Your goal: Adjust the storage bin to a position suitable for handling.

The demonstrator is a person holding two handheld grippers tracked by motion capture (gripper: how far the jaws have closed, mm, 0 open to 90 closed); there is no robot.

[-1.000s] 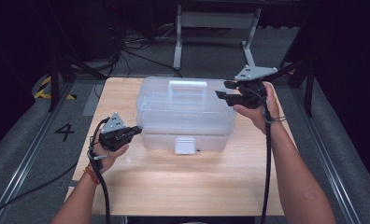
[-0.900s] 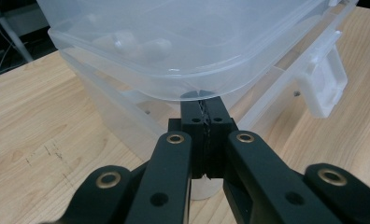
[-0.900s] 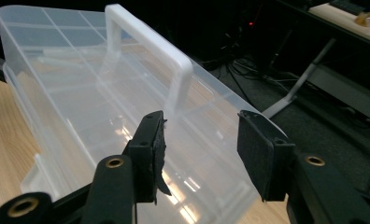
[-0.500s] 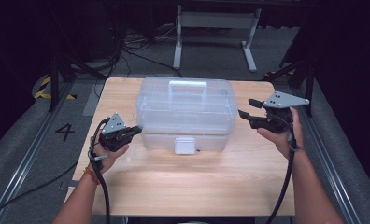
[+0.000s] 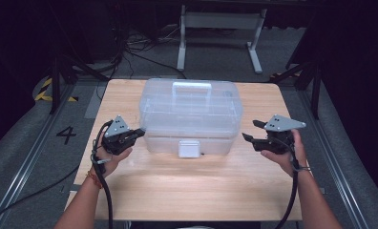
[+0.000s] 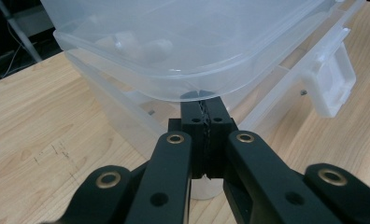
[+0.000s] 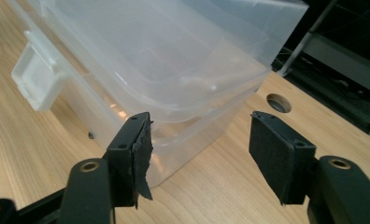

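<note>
Left gripper point(image 5: 135, 134): jaws pressed fully together, nothing between them. In the left gripper view the closed tips point(image 6: 205, 112) sat right at the box's left front corner, tucked under the overhanging lid edge point(image 6: 183, 91); whether they actually touched the plastic couldn't be told. Hand low near the table's left edge, cable trailing down off the front.

Right gripper point(image 5: 255, 132): jaws spread, had just been opening, nothing between the pads. In the right gripper view the pads point(image 7: 143, 149) framed the box's right front corner with a clear gap on either side, no contact. From above it was just off the box's right end, tips pointed at it, apart from the wall.

Clear plastic box point(image 5: 189, 117): centre of the wooden table point(image 5: 192, 191), slightly toward the far side, lid down, handle point(image 5: 192, 86) lying flat on top. White front latch point(image 5: 188, 148) faced the person, hanging over the lower front wall between the two grippers. Same latch showed at right in the left gripper view point(image 6: 330, 88) and at left in the right gripper view point(image 7: 36, 79). Pale shapes were visible through the lid, too blurred to identify.

Round cable hole point(image 7: 279, 102) in the tabletop beyond the box's right end. Metal stand point(image 5: 220, 28) on the floor behind the table; floor marker "4" point(image 5: 66, 134) to the left.
</note>
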